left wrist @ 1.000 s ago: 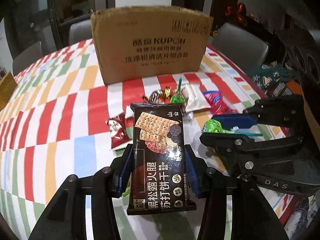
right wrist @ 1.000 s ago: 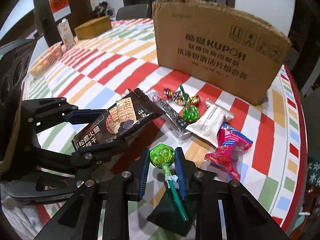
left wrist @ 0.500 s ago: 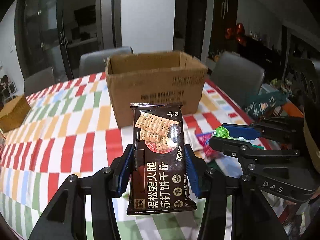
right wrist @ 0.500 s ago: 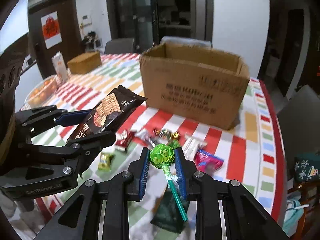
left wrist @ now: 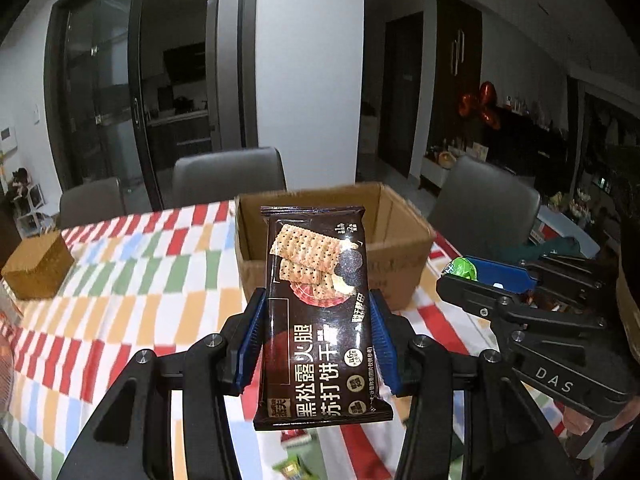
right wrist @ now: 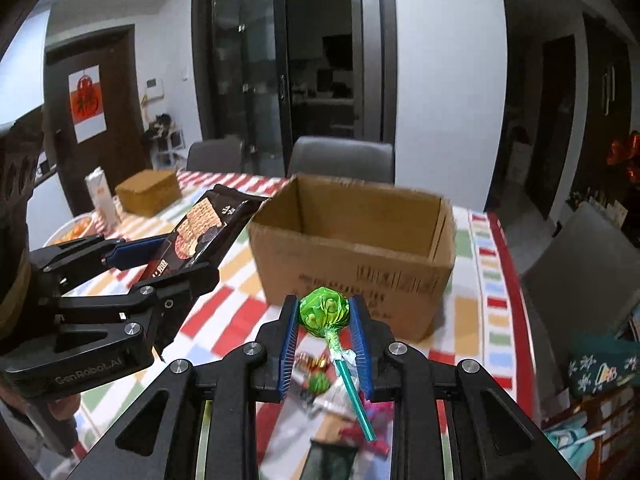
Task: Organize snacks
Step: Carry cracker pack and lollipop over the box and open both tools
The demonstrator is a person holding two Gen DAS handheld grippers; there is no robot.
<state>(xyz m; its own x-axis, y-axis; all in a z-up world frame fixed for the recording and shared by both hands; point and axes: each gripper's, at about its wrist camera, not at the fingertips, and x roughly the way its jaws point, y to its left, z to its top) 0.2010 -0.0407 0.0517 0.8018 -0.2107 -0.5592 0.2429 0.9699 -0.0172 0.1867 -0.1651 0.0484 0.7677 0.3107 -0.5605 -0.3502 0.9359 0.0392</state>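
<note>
You have both pickups made and neither delivery finished. Your left gripper (left wrist: 316, 344) sits at the bottom centre of its own view with the jaws partly apart and clamped on the sides of a dark cracker packet (left wrist: 316, 312), which stands upright between the blue pads and hides the middle of the cardboard box (left wrist: 404, 236) behind it. Your right gripper (right wrist: 325, 344), at the bottom centre of its view, has its jaws drawn in tight on the green lollipop (right wrist: 325, 312), pinching the wrapped head while the teal stick slants down toward the lower right. The box stands open-topped on the striped tablecloth (left wrist: 120, 280), just past both loads, in the centre of each view. What shows of its inside looks bare, though the floor is hidden by the near wall, so you cannot be sure nothing has gone in yet. Judging from this, you are in the carry stage: both snacks are held off the table in front of the box and short of its opening. Left to do are the two drops into the box, then the rest of the pile; a few loose sweets (right wrist: 320, 380) remain on the cloth below the right gripper, blurred, and a small green wrapper (left wrist: 292, 466) shows at the bottom edge of the left view.
</note>
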